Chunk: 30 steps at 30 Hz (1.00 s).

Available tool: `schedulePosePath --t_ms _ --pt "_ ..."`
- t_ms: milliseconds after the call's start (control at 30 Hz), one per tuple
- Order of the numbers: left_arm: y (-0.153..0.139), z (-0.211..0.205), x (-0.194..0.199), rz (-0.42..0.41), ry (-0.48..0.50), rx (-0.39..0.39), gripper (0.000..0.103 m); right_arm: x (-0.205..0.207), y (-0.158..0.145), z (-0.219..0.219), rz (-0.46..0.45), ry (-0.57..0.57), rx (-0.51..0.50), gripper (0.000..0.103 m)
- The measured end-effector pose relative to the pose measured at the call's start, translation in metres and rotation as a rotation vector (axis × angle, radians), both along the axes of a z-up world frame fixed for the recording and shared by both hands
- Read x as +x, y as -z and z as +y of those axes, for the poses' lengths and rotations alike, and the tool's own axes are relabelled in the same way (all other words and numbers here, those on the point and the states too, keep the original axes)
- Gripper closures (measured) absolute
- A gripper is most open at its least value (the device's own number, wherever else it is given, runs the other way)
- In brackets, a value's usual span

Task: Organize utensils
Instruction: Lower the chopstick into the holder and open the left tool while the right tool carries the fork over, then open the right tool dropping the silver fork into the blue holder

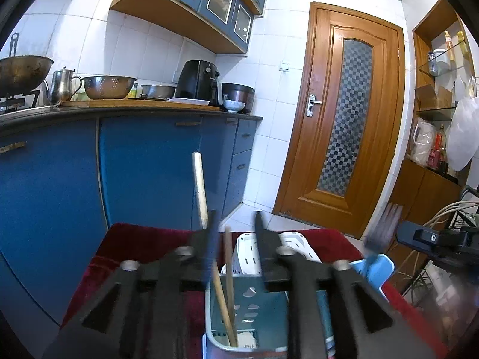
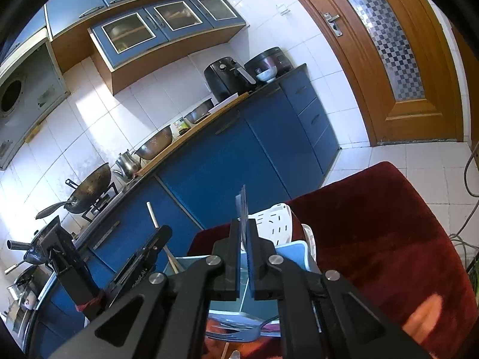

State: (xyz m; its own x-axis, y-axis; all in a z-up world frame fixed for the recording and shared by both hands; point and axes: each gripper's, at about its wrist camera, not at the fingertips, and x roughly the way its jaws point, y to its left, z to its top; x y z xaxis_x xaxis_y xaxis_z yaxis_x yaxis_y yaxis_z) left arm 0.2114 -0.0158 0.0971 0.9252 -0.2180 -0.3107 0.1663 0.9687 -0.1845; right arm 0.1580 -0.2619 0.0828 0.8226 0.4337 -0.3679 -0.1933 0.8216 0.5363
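Left gripper (image 1: 235,224): black jaws parted, nothing pressed between them, hovering over a grey-green perforated plastic utensil holder (image 1: 251,305). Two slim wooden chopsticks (image 1: 229,284) stand tilted inside that holder, between the jaws but apart from the pads. A pale wooden handle (image 1: 200,188) rises just beyond the left finger; what it belongs to cannot be told.

Right gripper (image 2: 246,224): jaws clenched on a thin flat dark blade-like utensil (image 2: 243,206), upright, edge-on, type unclear. Below it the holder's compartment (image 2: 260,306), and a metal fork (image 2: 239,333) lying low in frame.

White slotted plastic caddy (image 1: 299,245) just behind the holder; light-blue plastic piece (image 1: 375,269) at its right. All sit on a red velvety cloth-covered table (image 2: 389,224), near its far edge. Blue kitchen cabinets (image 1: 143,164) beyond, wooden door (image 1: 344,119) far right.
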Motion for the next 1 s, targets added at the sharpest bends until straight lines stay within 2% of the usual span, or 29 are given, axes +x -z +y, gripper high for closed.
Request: schedulePosePath --t_ms 67,133,200,633,1000 --pt "-0.001 0.000 -0.002 0.002 0.010 -0.006 0.069 -0.002 -0.001 -0.001 0.001 -0.006 0.014 0.096" --pt "-0.003 -0.001 -0.004 0.008 0.014 -0.003 0.069 -0.004 -0.002 -0.002 -0.001 -0.006 0.021 0.084" --pt "-0.004 -0.001 -0.007 0.015 0.022 -0.001 0.069 -0.006 -0.003 -0.003 -0.006 -0.011 0.030 0.082" --pt "-0.023 0.004 -0.035 0.082 0.039 0.017 0.069 -0.035 -0.020 -0.004 -0.048 -0.010 0.031 0.080" --pt "-0.038 0.012 -0.078 0.122 0.041 0.041 0.069 -0.068 -0.033 -0.010 -0.055 0.011 0.025 0.080"
